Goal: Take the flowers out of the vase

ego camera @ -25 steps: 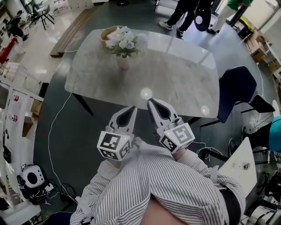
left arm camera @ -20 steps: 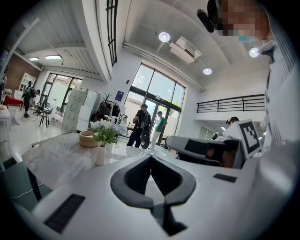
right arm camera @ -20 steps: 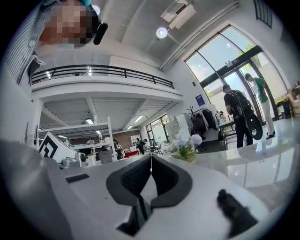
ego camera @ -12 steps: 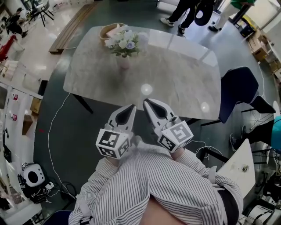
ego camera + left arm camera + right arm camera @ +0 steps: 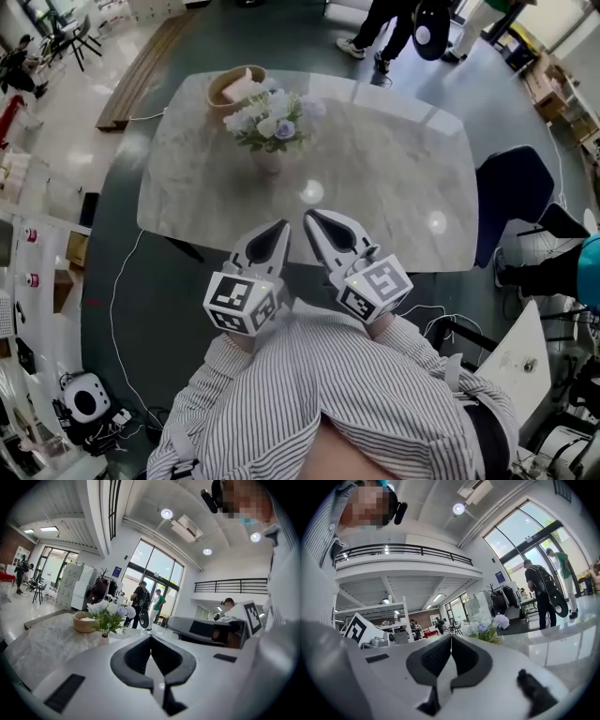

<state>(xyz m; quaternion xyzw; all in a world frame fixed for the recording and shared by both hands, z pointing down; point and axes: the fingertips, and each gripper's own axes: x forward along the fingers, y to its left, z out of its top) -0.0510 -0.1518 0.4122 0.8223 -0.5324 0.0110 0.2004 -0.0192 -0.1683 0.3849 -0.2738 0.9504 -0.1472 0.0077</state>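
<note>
A bunch of white and pale purple flowers (image 5: 270, 120) stands in a small pale vase (image 5: 269, 160) on the far left part of the marble table (image 5: 375, 178). My left gripper (image 5: 281, 226) and right gripper (image 5: 308, 216) are side by side at the table's near edge, well short of the vase. Both are shut with nothing between the jaws. The left gripper view shows the flowers (image 5: 110, 613) ahead and to the left of the left gripper (image 5: 151, 637). In the right gripper view the flowers (image 5: 487, 625) are just right of the right gripper (image 5: 451, 636).
A wooden bowl (image 5: 233, 84) sits behind the vase, and it also shows in the left gripper view as the bowl (image 5: 84, 621). A dark blue chair (image 5: 511, 192) stands at the table's right end. People (image 5: 394, 28) stand beyond the table. A cable (image 5: 117, 281) lies on the floor at left.
Both grippers and the camera have moved forward toward the table. The vase and flowers now sit lower and nearer in the head view, and the fingertips reach over the near edge.
</note>
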